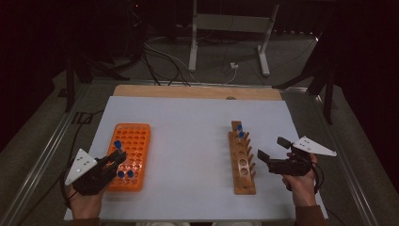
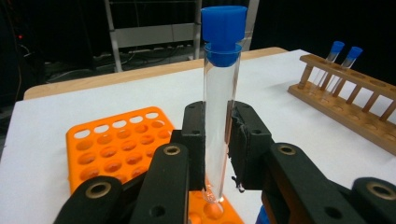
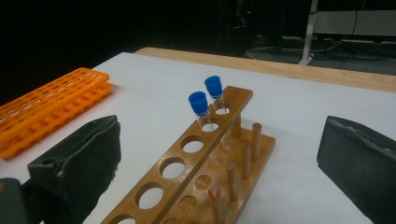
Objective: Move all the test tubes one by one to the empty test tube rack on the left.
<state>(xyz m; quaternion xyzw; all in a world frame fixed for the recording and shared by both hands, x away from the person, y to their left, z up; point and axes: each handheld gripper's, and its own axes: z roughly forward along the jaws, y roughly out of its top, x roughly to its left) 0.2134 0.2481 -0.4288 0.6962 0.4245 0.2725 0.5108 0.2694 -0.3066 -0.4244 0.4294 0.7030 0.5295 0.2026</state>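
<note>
A clear test tube (image 2: pixel 219 107) with a blue cap (image 2: pixel 224 25) stands upright between the jaws of my left gripper (image 2: pixel 218 140), which is shut on it. Its rounded bottom hangs at a near hole of the orange rack (image 2: pixel 116 140). In the high view the left gripper (image 1: pixel 115 159) sits over the orange rack's (image 1: pixel 134 141) near left part, where two more blue-capped tubes (image 1: pixel 125 173) stand. My right gripper (image 1: pixel 271 148) is open and holds nothing, just right of the wooden rack (image 1: pixel 243 165). Two capped tubes (image 3: pixel 205 100) stand in the wooden rack's (image 3: pixel 187 163) far holes.
A white sheet (image 1: pixel 188 141) covers the table, with a wooden strip (image 1: pixel 197 91) along the far edge. Metal rails (image 1: pixel 42 155) run along both sides. Cables and a table frame (image 1: pixel 230 28) lie on the floor beyond.
</note>
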